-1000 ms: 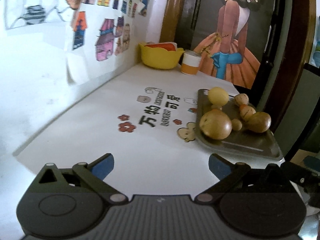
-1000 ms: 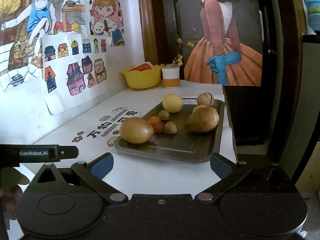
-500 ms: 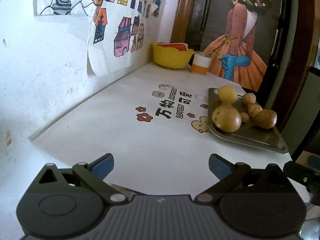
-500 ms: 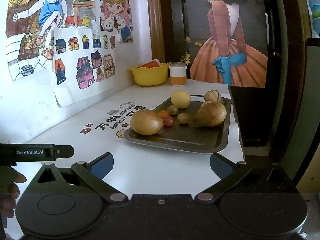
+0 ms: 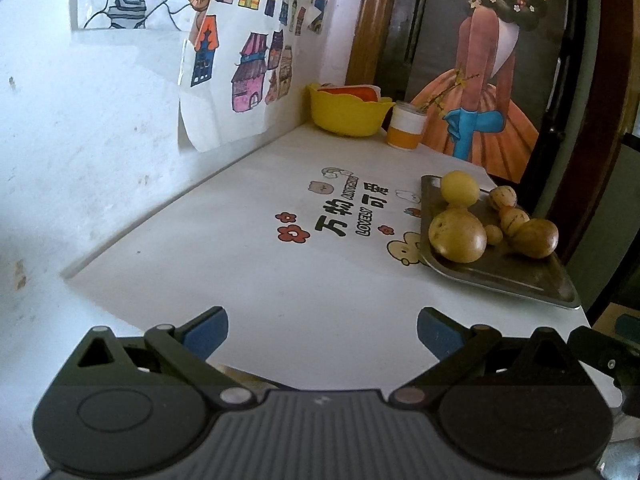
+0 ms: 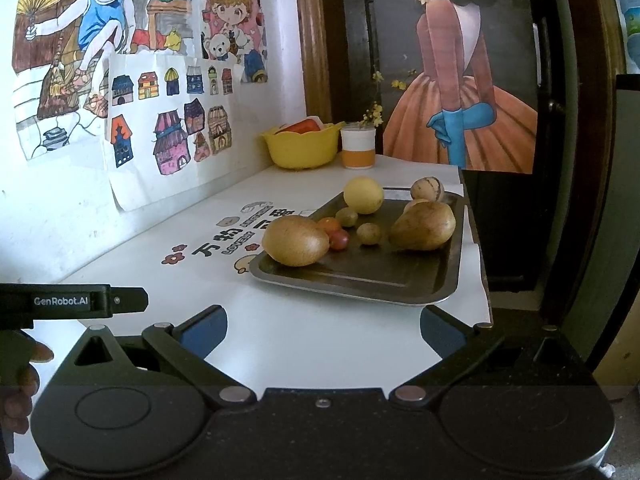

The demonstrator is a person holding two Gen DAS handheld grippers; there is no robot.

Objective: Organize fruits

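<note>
We note both grippers have drawn back from the table: the left gripper (image 5: 322, 326) and right gripper (image 6: 323, 326) stand spread wide, empty. The fruits (image 6: 295, 240) remain together on the metal tray (image 6: 360, 280), centre right; whether sorting is finished or pending is unclear.

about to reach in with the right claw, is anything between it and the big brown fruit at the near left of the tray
Nothing visible: only bare white tabletop and the grey metal tray's low rim lie between the open right claw and the big oval brown fruit.
</note>
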